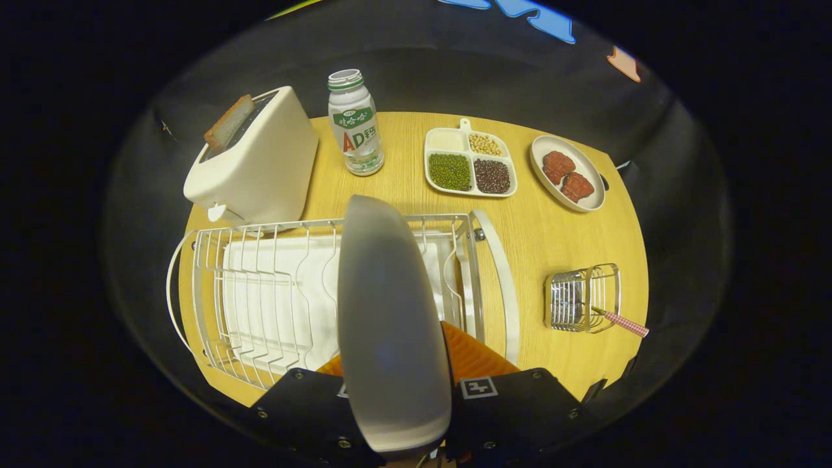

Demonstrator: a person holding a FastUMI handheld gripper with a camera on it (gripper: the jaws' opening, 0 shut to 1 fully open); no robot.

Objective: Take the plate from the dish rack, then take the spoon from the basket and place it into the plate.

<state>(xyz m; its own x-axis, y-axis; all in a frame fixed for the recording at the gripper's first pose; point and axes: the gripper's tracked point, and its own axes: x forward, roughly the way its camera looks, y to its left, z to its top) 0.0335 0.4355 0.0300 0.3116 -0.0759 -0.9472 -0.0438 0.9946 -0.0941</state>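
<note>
A pale grey plate (390, 318) stands on edge between my two fingers, rising over the white wire dish rack (260, 292) below it. My gripper (393, 396) is shut on the plate's near rim, one finger on each face. To the right of the rack, a small wire basket (582, 299) stands on the wooden table. A spoon with a red checked handle (621, 320) leans out of it toward the table's right edge; its bowl is hidden inside the basket.
Beyond the rack stand a white toaster (257, 159) with a slice of bread, a drink bottle (355, 123), a divided tray of beans (469, 162) and an oval dish with two red pieces (567, 174). The wooden table (546, 240) lies bare between rack and basket.
</note>
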